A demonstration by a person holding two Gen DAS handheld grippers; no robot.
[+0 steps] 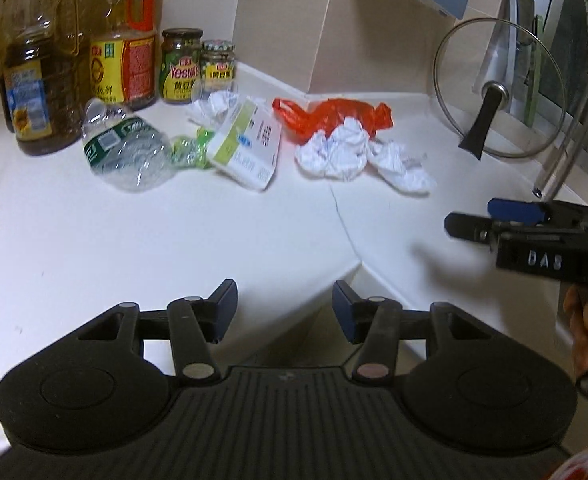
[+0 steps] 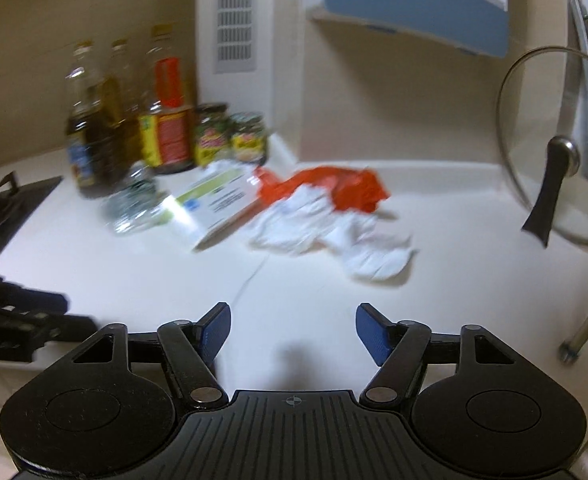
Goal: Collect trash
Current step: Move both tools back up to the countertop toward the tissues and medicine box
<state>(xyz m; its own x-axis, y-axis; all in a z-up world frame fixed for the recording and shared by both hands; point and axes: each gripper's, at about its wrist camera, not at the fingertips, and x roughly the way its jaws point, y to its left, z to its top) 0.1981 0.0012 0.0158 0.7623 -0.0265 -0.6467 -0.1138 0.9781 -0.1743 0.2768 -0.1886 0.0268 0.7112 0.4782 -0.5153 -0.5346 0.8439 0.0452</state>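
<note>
Meanwhile both grippers' fingers [image 1: 225, 300] gape empty above crumpled white paper [image 1: 334, 150] (glossy counter [image 1: 94, 240]).

This is a home kitchen. A white stone-like countertop [image 1: 94, 240] runs into a corner under beige walls. Against the wall stand large clear plastic bottles of cooking oil [image 1: 42, 80] and two small glass jars of sauce with printed lids [image 1: 198, 66]. A round glass pot lid with a black handle [image 1: 498, 92] leans upright at the right. At the left edge in the right wrist view, a black gas stove [image 2: 10, 204] is set in the counter. A metal ventilation grille [image 2: 234, 16] sits in the wall.
</note>
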